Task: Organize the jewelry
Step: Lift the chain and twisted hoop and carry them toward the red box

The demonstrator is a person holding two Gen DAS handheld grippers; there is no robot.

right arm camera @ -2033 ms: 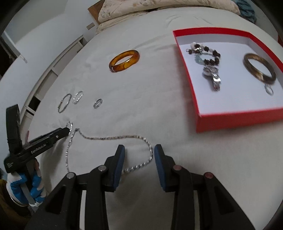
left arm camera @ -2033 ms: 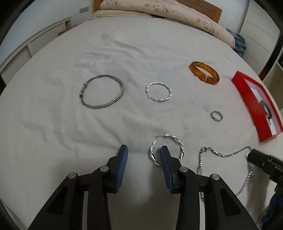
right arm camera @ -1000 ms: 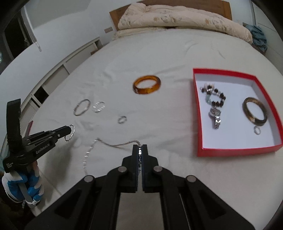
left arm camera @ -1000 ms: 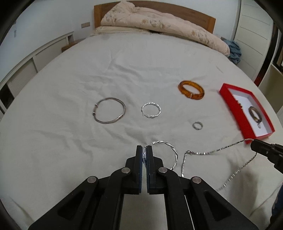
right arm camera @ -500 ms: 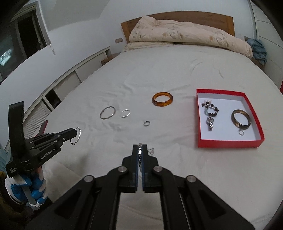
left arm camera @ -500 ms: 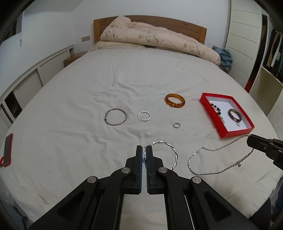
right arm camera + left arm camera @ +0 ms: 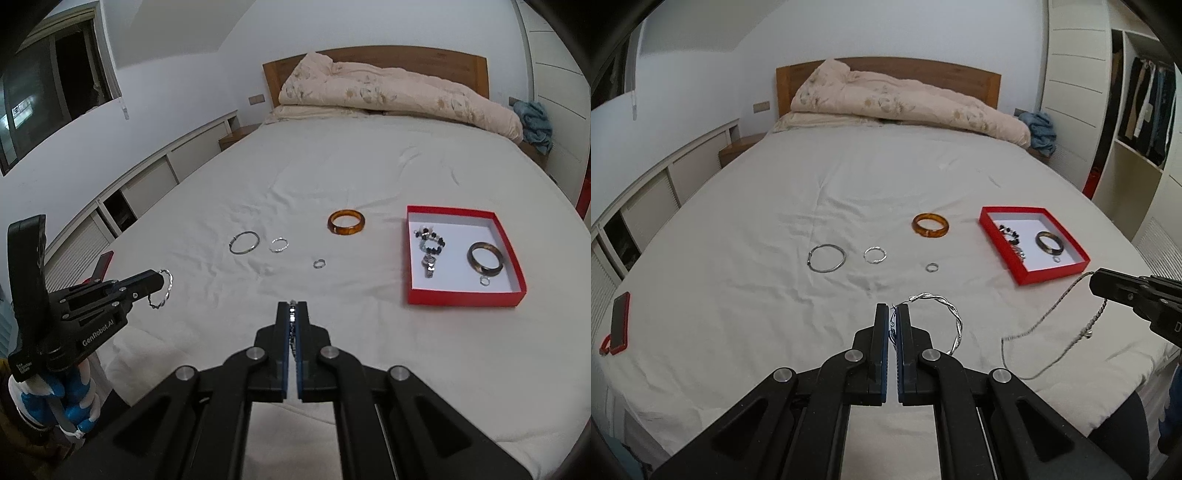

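My left gripper (image 7: 893, 310) is shut on a twisted silver hoop earring (image 7: 951, 321), lifted above the white bedsheet; the same hoop (image 7: 164, 286) shows at that gripper's tip (image 7: 155, 278) in the right wrist view. My right gripper (image 7: 292, 306) is shut on a silver chain necklace (image 7: 292, 334), whose length (image 7: 1052, 314) dangles from its tip (image 7: 1095, 282) in the left wrist view. On the sheet lie an amber bangle (image 7: 930, 225), a thin silver bangle (image 7: 827, 257), a second twisted hoop (image 7: 875, 254) and a small ring (image 7: 932, 267). A red box (image 7: 461, 297) holds a beaded bracelet, a dark bangle and a small ring.
A rolled duvet (image 7: 905, 101) lies against the wooden headboard. A red-cased phone (image 7: 618, 323) sits near the bed's left edge. White cabinets (image 7: 147, 177) run along the left wall, and a wardrobe (image 7: 1137, 110) stands at the right. A gloved hand (image 7: 55, 402) holds the left gripper.
Both grippers have risen and pulled back from the bed, carrying the hoop earring and the chain clear of the sheet. The chain now hangs free instead of trailing on the fabric.
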